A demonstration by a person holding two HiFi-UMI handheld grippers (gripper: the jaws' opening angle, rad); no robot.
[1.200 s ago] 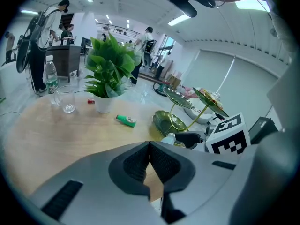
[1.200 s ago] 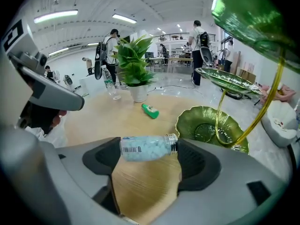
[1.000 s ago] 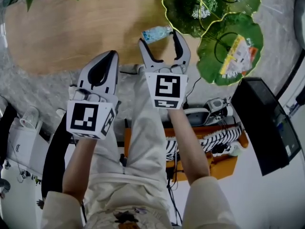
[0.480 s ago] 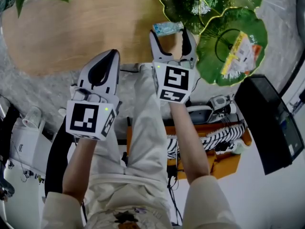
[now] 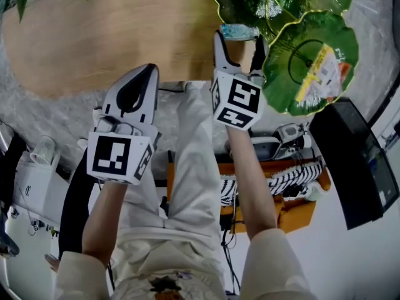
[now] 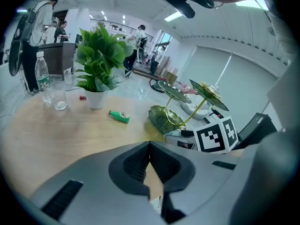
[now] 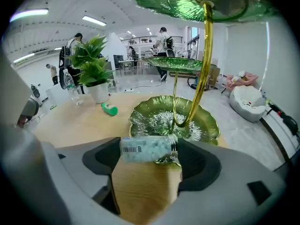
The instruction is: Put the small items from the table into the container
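— We see a round wooden table (image 5: pixel 94 36) standing on a grey speckled floor (image 5: pixel 44 105).
— Overhead we find strip lights (image 7: pixel 93 20) on a white ceiling, and a pale wall (image 6: pixel 225 74) to one side.
— We also make out a white beanbag (image 7: pixel 248 102), with desks and chairs (image 7: pixel 136 62) far back in the open hall.

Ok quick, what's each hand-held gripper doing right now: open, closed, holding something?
Left hand-held gripper: closed, empty.
Right hand-held gripper: closed on a small clear bottle of white pellets.
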